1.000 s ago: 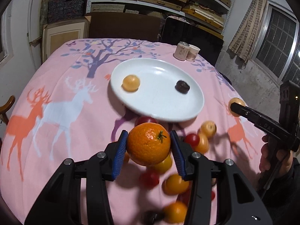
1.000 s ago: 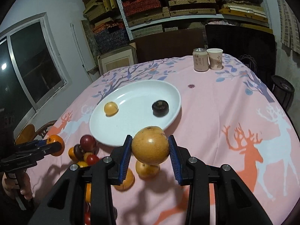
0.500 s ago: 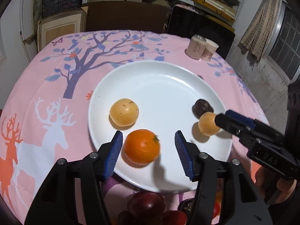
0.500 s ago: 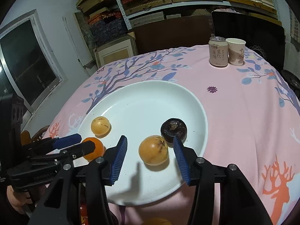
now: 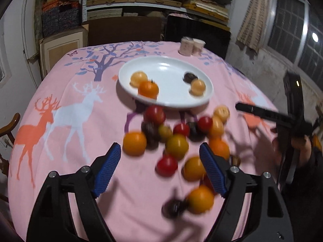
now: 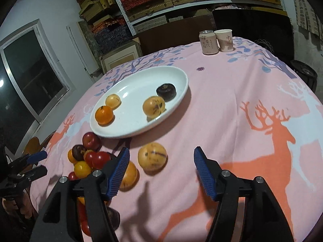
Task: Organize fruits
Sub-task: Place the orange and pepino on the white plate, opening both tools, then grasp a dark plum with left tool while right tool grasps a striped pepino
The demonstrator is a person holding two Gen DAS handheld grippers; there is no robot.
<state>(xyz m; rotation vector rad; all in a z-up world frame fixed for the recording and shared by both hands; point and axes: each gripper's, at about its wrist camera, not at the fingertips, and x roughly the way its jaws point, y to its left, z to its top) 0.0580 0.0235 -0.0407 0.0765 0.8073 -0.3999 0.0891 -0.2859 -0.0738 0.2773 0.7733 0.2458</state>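
Note:
A white plate (image 5: 173,100) (image 6: 181,76) on the pink tablecloth holds an orange (image 5: 148,89) (image 6: 104,115), two yellow fruits (image 5: 138,78) (image 5: 198,86) and a dark fruit (image 5: 189,77) (image 6: 166,91). A pile of loose red, orange, yellow and dark fruits (image 5: 177,141) (image 6: 88,159) lies on the cloth in front of the plate. My left gripper (image 5: 161,169) is open and empty, above the near side of the pile. My right gripper (image 6: 160,173) is open and empty, just behind a speckled yellow fruit (image 6: 152,156). The right gripper also shows in the left wrist view (image 5: 270,115).
A drink can (image 6: 208,42) and a paper cup (image 6: 225,40) stand at the table's far edge. Shelves with boxes fill the wall behind. A wooden chair (image 5: 10,125) stands at the left edge. The table's right part shows only the deer-print cloth.
Both grippers let go of their fruits on the plate, the left the orange, the right a yellow fruit. Both have pulled back open to the near side, over the loose pile.

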